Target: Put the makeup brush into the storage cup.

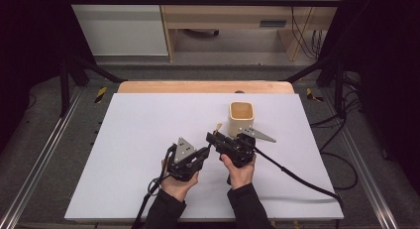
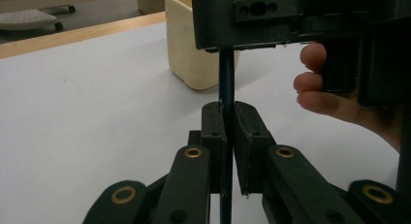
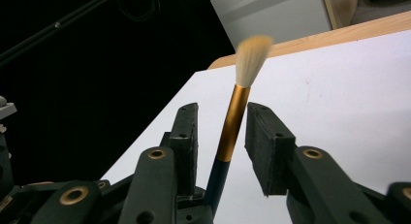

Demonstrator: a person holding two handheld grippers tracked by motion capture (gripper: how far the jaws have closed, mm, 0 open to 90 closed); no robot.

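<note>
A brush with a dark blue handle point(image 2: 226, 78), a gold ferrule point(image 3: 232, 122) and pale bristles point(image 3: 252, 59) is held above the white table point(image 1: 138, 135). My left gripper point(image 2: 229, 118) is shut on the handle, which stands upright between its pads. In the high view the left gripper point(image 1: 205, 150) sits just below and left of the right gripper point(image 1: 212, 138), and the brush tip point(image 1: 218, 126) pokes out beyond them. My right gripper point(image 3: 222, 107) has its jaws on either side of the ferrule, with a gap on each side. A cream cup point(image 1: 241, 117) stands just behind the right gripper.
The cream cup point(image 2: 194, 49) is close behind the brush in the left gripper view. The right hand's fingers point(image 2: 315, 83) and that gripper's black body point(image 2: 291, 15) crowd the space above the left jaws. A wooden strip point(image 1: 198, 86) borders the table's far edge.
</note>
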